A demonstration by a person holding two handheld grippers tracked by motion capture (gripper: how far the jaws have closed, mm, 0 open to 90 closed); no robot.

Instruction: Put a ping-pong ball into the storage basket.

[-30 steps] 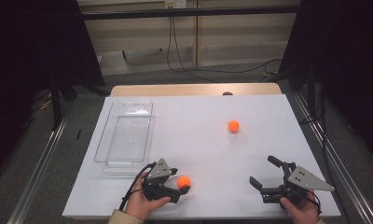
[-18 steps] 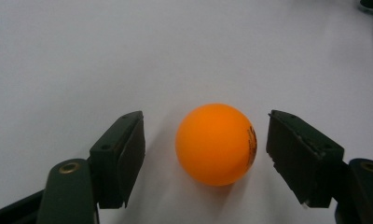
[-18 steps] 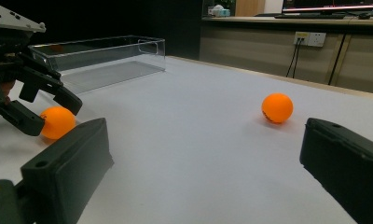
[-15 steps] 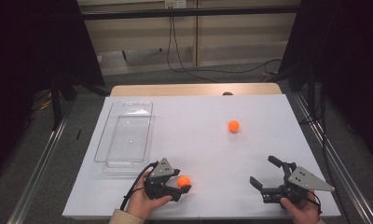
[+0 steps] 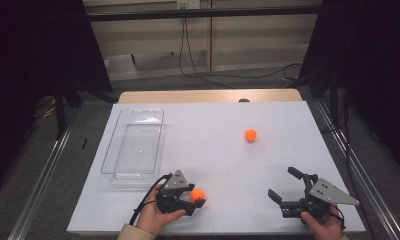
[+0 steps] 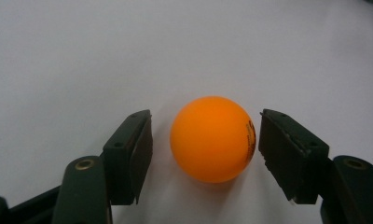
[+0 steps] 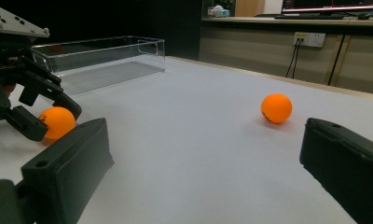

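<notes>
An orange ball (image 6: pixel 211 138) lies on the white table between the jaws of my left gripper (image 6: pixel 205 140), near the front edge (image 5: pixel 197 194). The jaws have just been closing on it. A thin gap still shows between each pad (image 6: pixel 137 154) and the ball, so nothing presses on it. My right gripper (image 5: pixel 281 182) rests at the front right, open and empty, its jaws wide in its own view (image 7: pixel 203 158). A second orange ball (image 5: pixel 250 135) sits alone farther back on the table, right of centre.
A clear plastic tray (image 5: pixel 111 159) stands empty at the left of the white table (image 5: pixel 213 150), just behind the left gripper (image 5: pixel 185 200). Dark curtains flank the table, and cables run along the floor behind it.
The left gripper's jaws have drawn in closer around the near orange ball. Both hands and both balls have kept their places.
</notes>
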